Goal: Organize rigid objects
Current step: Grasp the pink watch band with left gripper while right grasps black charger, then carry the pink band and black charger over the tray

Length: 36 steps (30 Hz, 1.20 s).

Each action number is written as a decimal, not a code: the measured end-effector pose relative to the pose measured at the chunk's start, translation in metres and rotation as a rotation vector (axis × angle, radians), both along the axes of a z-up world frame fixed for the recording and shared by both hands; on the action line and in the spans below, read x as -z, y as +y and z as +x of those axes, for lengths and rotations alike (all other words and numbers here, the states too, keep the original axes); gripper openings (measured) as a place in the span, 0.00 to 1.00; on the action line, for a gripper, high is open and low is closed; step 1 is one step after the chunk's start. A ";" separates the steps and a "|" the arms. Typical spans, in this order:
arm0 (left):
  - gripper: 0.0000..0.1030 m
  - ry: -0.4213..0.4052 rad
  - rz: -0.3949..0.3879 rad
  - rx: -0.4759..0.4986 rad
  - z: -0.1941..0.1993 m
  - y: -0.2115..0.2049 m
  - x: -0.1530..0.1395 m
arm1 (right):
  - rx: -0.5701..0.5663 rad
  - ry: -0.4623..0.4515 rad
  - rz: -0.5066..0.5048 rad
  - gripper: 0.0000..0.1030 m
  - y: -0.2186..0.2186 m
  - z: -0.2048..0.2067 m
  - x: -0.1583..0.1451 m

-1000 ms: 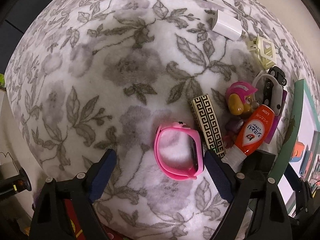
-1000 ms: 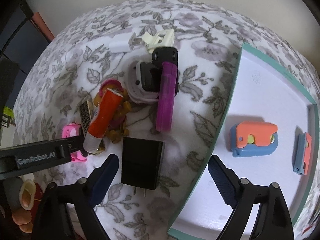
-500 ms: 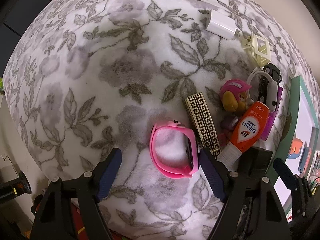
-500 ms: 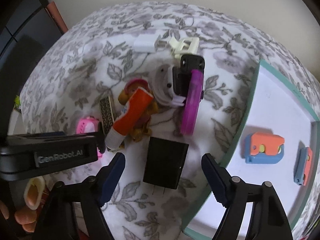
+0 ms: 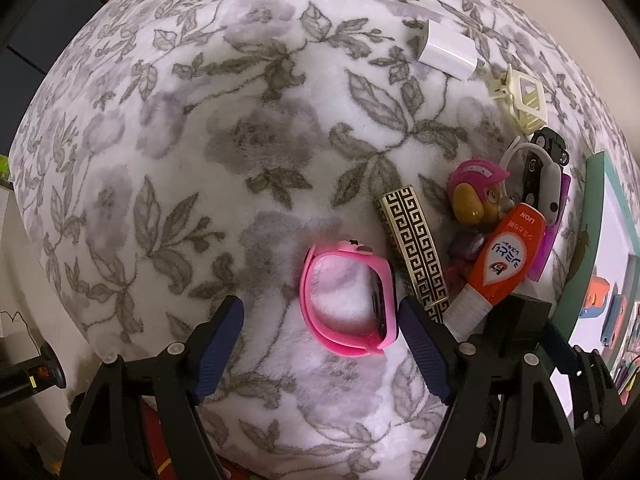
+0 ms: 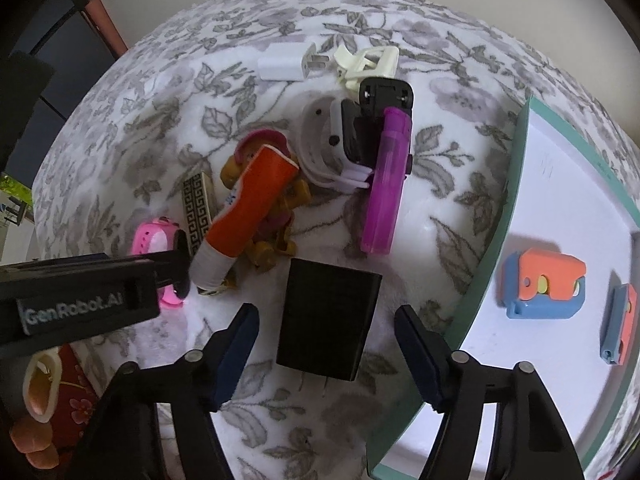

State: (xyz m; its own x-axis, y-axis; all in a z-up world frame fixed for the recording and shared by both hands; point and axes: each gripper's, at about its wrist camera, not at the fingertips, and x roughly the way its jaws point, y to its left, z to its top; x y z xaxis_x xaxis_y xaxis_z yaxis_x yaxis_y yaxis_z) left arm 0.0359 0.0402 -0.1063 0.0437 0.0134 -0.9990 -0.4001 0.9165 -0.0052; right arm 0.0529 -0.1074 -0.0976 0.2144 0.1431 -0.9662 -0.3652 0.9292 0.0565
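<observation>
Holding both grippers wide apart and empty, we have the left gripper (image 5: 320,316) around the pink smartwatch (image 5: 350,300) and the right gripper (image 6: 326,322) around the black charger (image 6: 328,320); both things lie on the floral blanket (image 5: 200,140). The watch touches the right pad, and the gold patterned bar (image 5: 414,248) lies just beside it, so we think the finger may push or catch the bar when it closes. The orange tube (image 6: 250,208) leans on the toy pup (image 5: 478,192) and may roll if the pile is disturbed. The charger lies near the tray's green rim (image 6: 496,216), where two orange-blue toys (image 6: 542,284) already lie. The soft blanket may let the charger tilt in the grasp.
</observation>
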 end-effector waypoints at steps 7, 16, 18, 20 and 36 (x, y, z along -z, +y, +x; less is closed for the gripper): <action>0.78 0.052 -0.005 0.005 0.006 -0.007 0.019 | -0.022 -0.033 -0.053 0.66 0.009 -0.002 0.005; 0.78 0.054 0.004 0.006 0.010 -0.008 0.022 | -0.039 -0.064 -0.063 0.66 0.018 -0.012 0.010; 0.77 0.052 0.005 0.009 0.011 -0.008 0.022 | -0.035 -0.064 -0.061 0.65 0.019 -0.014 0.010; 0.70 0.041 -0.005 0.013 0.012 -0.010 0.020 | -0.023 -0.068 -0.059 0.59 0.017 -0.014 0.008; 0.50 -0.105 0.014 -0.038 0.014 0.004 -0.030 | 0.038 -0.076 0.006 0.42 -0.005 -0.004 -0.020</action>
State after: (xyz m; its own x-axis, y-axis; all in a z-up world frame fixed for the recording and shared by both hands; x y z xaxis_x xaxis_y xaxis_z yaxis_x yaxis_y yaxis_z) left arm 0.0500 0.0447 -0.0762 0.1468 0.0311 -0.9887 -0.4329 0.9007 -0.0359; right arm 0.0493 -0.1123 -0.0776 0.2929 0.1394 -0.9459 -0.3332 0.9422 0.0356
